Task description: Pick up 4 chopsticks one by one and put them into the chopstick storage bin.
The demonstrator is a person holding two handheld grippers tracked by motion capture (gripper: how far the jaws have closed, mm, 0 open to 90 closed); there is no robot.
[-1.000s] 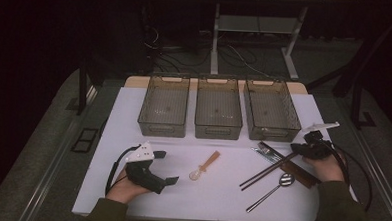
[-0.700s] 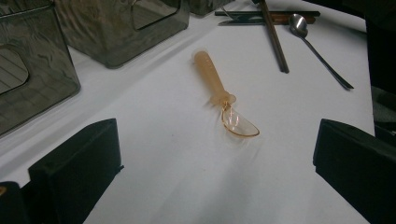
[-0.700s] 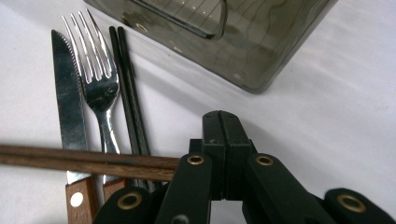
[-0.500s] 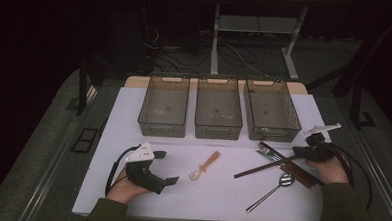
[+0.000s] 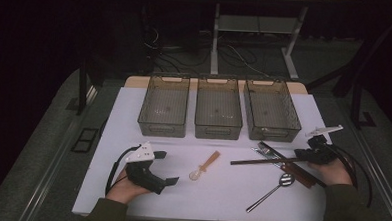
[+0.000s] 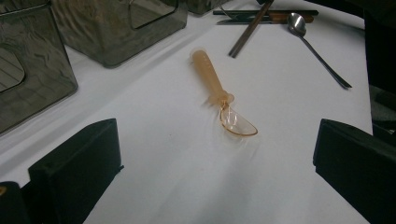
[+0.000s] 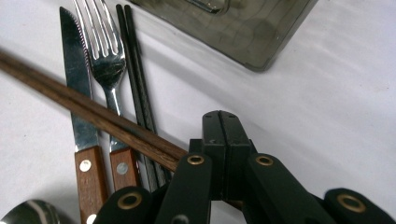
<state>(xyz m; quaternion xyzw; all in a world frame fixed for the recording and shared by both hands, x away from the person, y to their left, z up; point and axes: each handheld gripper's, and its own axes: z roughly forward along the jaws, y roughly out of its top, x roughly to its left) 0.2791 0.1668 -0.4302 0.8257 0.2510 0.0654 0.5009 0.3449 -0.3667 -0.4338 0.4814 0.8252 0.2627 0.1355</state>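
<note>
Right gripper (image 5: 304,156), jaws fully closed on the brown chopsticks (image 5: 262,161), holds them just above the cutlery by the bench's right edge; sorting pickup is under way. Left gripper (image 5: 164,166) rests wide open, empty, near the front-left corner. Judged next: carry the pair to a bin (image 5: 272,110) at the far edge.

Black fingers (image 7: 223,140), brass rivets, black cables, olive sleeves.

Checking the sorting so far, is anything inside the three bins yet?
No, all three bins stand empty; the cutlery, like the orange spoon, lies on the table.
</note>
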